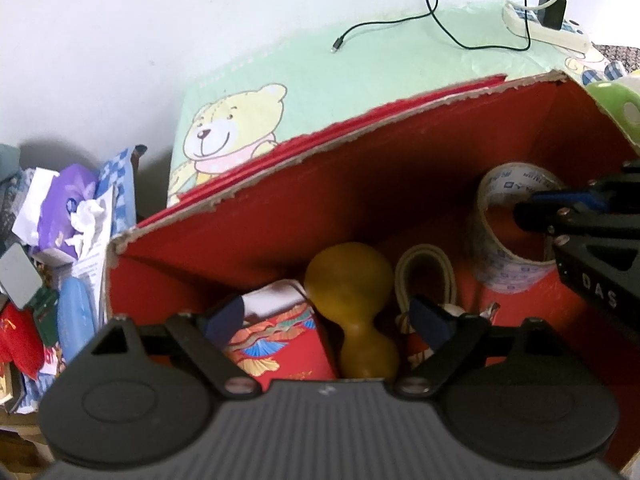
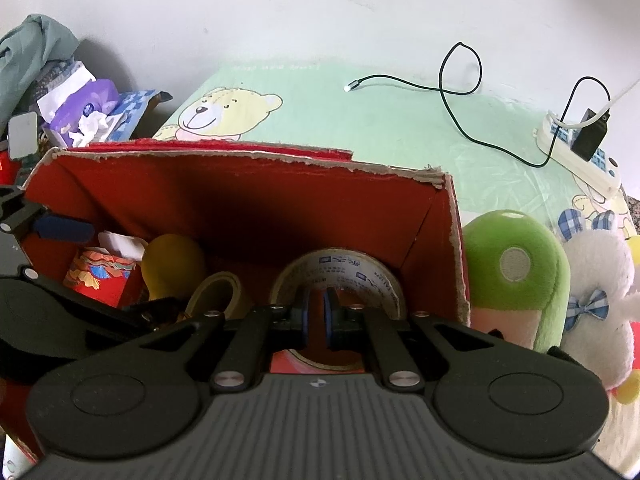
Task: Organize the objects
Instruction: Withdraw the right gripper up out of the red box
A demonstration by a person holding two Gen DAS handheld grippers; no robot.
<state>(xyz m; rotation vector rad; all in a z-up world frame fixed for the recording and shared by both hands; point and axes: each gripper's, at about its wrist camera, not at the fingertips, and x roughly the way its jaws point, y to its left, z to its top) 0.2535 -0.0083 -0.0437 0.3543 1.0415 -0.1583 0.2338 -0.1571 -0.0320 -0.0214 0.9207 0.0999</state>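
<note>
Clutter sits off the left edge of the bed: a purple tissue pack (image 1: pixel 66 204) with crumpled white tissue and some blue-checked paper. Beside it stands the red cardboard box (image 1: pixel 260 208) with torn rims, resting on a green sheet (image 1: pixel 360 68) printed with a teddy bear.

Inside the box, going left to right, a small red patterned carton (image 1: pixel 280 340) lies in the left part, touching a yellow gourd-shaped toy (image 1: pixel 352 304). The toy's long axis runs from the near wall toward the far wall, with the bigger bulb at the far end. Just right of it, a thin cream loop (image 1: pixel 424 276) stands on edge. The left gripper (image 1: pixel 328 320) hangs over these with its jaws spread wide, one finger above the carton and the other by the loop, the toy between them but untouched.

Further right, near the box's right wall, a roll of clear printed tape (image 2: pixel 340 268) stands tilted on its edge, its hole facing the right wrist camera. The right gripper (image 2: pixel 318 316) has its pads pinched on the near rim of the roll, clamping the tape wall.

Outside the right wall sit a green plush (image 2: pixel 516 276) and a white plush (image 2: pixel 596 292), touching each other. A black cable (image 2: pixel 448 96) and a power strip (image 2: pixel 576 156) lie toward the far right corner of the sheet.
</note>
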